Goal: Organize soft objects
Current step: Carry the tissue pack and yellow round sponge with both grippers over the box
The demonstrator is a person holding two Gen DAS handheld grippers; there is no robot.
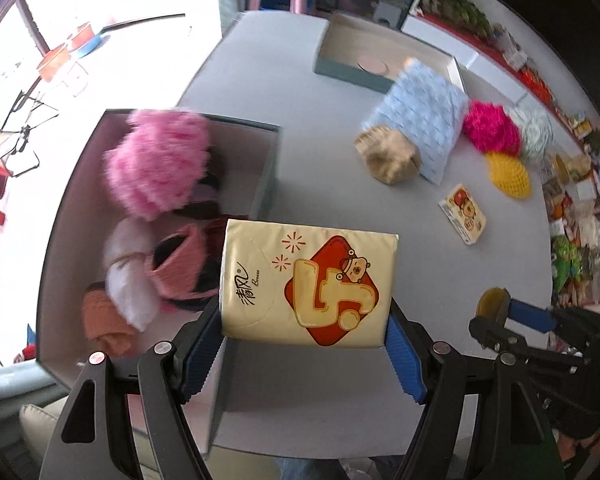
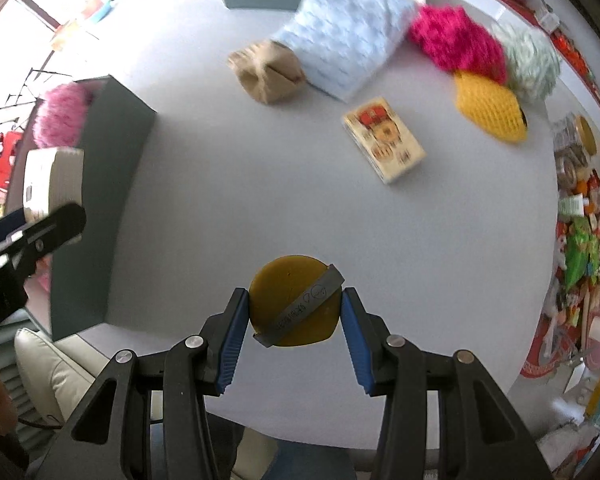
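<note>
Left wrist: left claw point(image 1: 305, 332) grasping tissue pack point(image 1: 308, 288) over box rim point(image 1: 266, 168); may snag. Right claw point(image 2: 293, 320) grasping yellow disc point(image 2: 290, 300).

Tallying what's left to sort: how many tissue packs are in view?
3: a yellow pack held in the left tongs, a small printed pack and a large blue pack on the table. Others may be hidden.

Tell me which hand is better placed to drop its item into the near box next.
Left. The left gripper holds the tissue pack right at the near box edge, while the right gripper holds the yellow disc over bare table.
</note>
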